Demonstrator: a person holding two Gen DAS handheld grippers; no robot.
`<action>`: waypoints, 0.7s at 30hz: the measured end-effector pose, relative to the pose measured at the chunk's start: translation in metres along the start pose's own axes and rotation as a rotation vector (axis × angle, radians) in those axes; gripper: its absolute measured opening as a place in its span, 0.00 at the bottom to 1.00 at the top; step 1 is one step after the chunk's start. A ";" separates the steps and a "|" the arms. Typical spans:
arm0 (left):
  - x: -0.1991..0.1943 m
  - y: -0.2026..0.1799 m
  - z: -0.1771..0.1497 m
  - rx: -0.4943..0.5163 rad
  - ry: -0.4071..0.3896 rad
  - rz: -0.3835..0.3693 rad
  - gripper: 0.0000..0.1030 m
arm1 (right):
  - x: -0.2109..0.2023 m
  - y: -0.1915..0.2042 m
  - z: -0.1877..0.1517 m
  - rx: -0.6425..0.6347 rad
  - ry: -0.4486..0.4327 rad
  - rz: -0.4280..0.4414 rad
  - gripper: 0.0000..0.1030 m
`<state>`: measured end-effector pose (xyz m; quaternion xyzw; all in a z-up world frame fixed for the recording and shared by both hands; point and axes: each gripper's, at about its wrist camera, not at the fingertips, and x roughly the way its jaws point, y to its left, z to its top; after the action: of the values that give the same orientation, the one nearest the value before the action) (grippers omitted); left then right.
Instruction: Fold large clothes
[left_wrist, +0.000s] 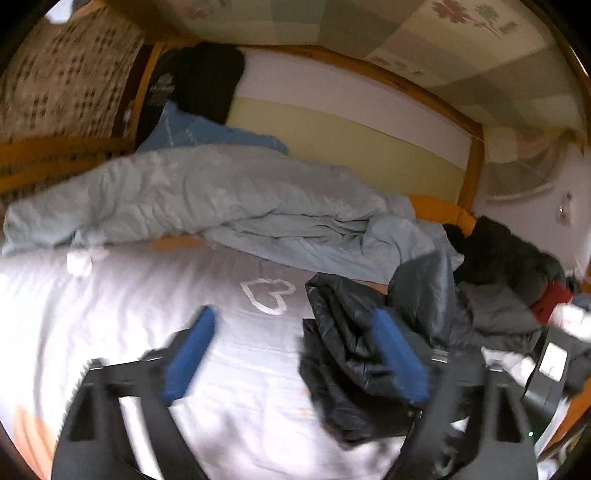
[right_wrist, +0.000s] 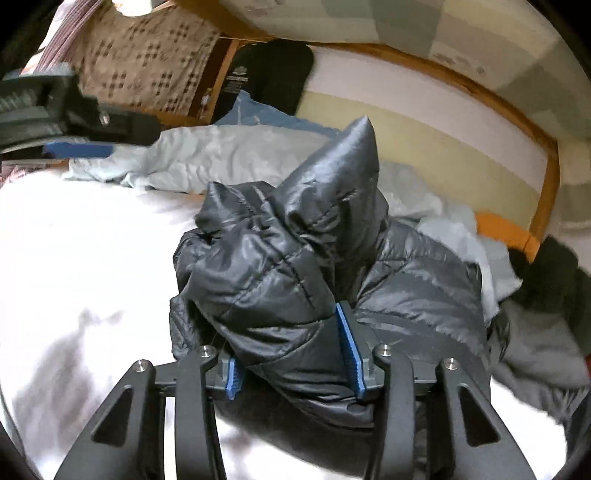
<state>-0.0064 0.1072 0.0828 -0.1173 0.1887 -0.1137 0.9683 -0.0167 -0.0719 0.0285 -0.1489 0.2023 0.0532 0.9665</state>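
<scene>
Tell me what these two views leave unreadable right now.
- Black puffer jacket: its lower part is hidden behind the right claw, right wrist view.
- Dark clothes pile: cut off at the right edge and blurred, left wrist view.
- Left claw: motion-blurred; its right pad overlaps the jacket, contact unclear.

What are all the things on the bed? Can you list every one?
puffer jacket: one, shiny black, bunched near the bed's front, between the right gripper's pads
bedsheet: one, white with a heart outline, under everything
quilt: one, pale blue, rumpled across the bed's middle
blue cloth: one, behind the quilt
dark garment: one, black, at the far corner
orange cloth: one, by the wooden bed frame
dark fluffy garment: one, black, far right
left gripper: one, black with blue pads, open, empty, over the sheet
right gripper: one, black with blue pads, closed on the jacket
</scene>
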 end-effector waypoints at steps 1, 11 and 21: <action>0.000 -0.003 -0.001 -0.011 0.003 -0.014 0.90 | -0.002 -0.003 -0.001 0.011 0.033 0.008 0.47; -0.002 -0.047 0.009 0.020 0.005 -0.066 0.94 | -0.043 -0.036 -0.015 0.134 0.022 0.051 0.75; -0.021 -0.080 -0.004 0.113 0.018 -0.074 0.99 | -0.080 -0.083 -0.044 0.311 -0.033 0.133 0.88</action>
<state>-0.0412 0.0365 0.1075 -0.0684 0.1863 -0.1610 0.9668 -0.0931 -0.1675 0.0448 0.0170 0.2014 0.0874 0.9755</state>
